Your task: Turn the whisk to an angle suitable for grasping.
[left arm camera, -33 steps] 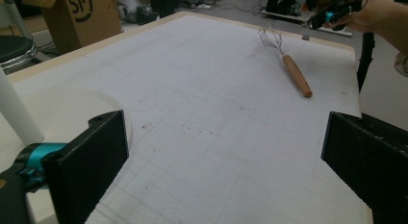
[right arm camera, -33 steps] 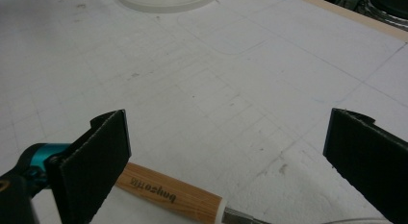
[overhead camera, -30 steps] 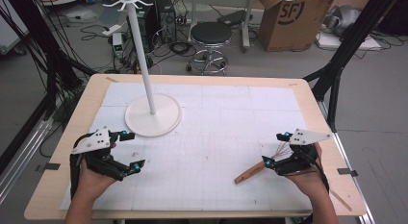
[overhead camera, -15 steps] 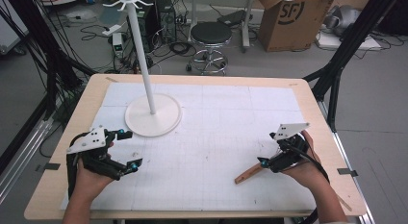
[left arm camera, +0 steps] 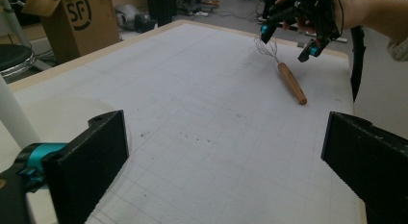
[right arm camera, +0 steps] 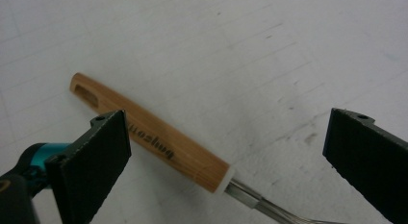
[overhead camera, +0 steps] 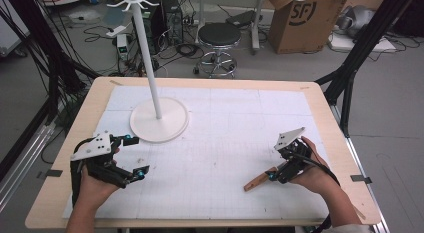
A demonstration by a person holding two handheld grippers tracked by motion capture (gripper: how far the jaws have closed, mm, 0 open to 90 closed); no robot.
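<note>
So there's exactly one whisk (overhead camera: 259,180) on the table, wooden handle with a thin wire head, lying flat on the white gridded mat (overhead camera: 225,143) at roughly 4 o'clock from the table's middle. One white stand (overhead camera: 159,124) with a round base sits at about 10 o'clock, well apart from the whisk, with its pole going straight up.

Two grippers, one per hand. The right gripper (overhead camera: 280,169) is right over the whisk's wire end, jaws spread wide. In the right gripper view the handle (right arm camera: 149,140) lies diagonally between the two jaws, closer to the one at 9 o'clock, and nothing is pinching it; the wire end runs off toward 5 o'clock. The handle has one slot hole near its far tip and some printed lettering.

The left gripper (overhead camera: 134,155) is at about 8 o'clock on the table, just beside the stand's base, jaws also wide apart with nothing between them.

Off the table: one cardboard box (overhead camera: 299,20) and one black stool (overhead camera: 219,40) on the floor.
</note>
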